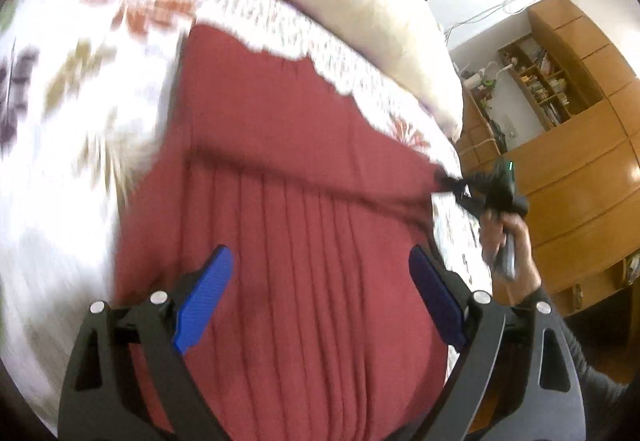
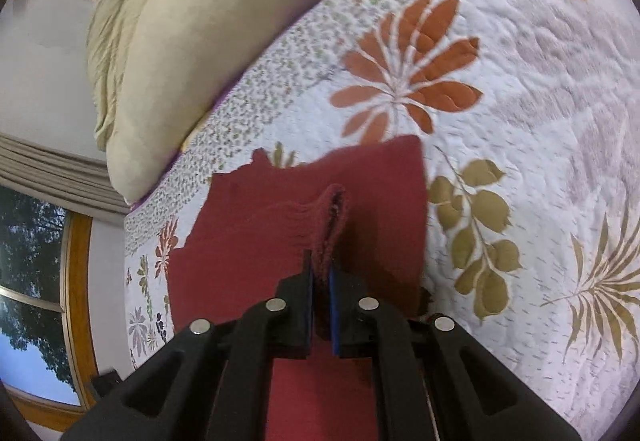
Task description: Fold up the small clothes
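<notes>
1. The red garment (image 1: 304, 201) runs off the left wrist view's bottom edge.
2. The floral bedspread (image 1: 72, 89) there is motion-blurred.
3. Shelf contents (image 1: 540, 77) are too small to identify.

A white quilt (image 2: 520, 89) with orange and olive leaf prints lay spread ahead of both grippers. A cream pillow (image 2: 192, 41) rested on it, far-left of the right gripper. Wooden cabinets (image 1: 576, 177) and a bookshelf (image 1: 540, 81) stood right of the left gripper.

One red garment (image 1: 288, 169), one cream pillow (image 2: 168, 41), one floral quilt (image 2: 520, 81), two grippers (image 1: 320, 293)
</notes>
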The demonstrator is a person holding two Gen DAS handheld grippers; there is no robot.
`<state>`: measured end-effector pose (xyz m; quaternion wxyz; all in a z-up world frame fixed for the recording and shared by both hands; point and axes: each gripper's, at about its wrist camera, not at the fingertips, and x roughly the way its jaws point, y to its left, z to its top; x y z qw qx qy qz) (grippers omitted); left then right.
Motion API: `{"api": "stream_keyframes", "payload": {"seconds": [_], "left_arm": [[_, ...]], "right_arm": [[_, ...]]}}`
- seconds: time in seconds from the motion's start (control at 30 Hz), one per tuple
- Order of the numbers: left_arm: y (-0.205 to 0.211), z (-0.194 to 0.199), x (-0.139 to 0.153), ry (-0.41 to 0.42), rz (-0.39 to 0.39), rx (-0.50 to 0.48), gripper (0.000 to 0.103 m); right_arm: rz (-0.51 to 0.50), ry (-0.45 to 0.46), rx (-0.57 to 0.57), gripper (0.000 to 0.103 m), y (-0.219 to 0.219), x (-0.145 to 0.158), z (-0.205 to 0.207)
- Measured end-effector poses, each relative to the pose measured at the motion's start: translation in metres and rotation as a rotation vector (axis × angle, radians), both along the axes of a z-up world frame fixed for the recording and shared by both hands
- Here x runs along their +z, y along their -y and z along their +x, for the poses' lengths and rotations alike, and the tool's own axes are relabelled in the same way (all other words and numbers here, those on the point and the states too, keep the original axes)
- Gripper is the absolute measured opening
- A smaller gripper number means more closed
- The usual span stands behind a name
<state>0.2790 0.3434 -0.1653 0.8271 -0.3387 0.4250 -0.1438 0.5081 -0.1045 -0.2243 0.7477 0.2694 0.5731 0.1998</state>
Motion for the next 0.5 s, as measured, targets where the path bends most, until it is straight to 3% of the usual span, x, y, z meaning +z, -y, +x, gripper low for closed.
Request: {"api": "stream_keyframes", "payload": {"seconds": [0.13,0.33,0.5], "left_arm": [[-0.015,0.038,0.017,0.012,0.015,0.003,0.088],[-0.026,0.099,0.014,-0.021,0.028,-0.008,0.088],[-0.043,0.147,-0.01,-0.08,-0.029,-0.002,0.088]], "right_arm": [[0.006,-0.02,-0.007,0.006,0.007,-0.015,0.001],[-0.012,-0.053,-0.001,0.01,0.009,-0.033,0.002],[0.061,0.029,-0.107,0.015,0.044,-0.005,0.002]]}}
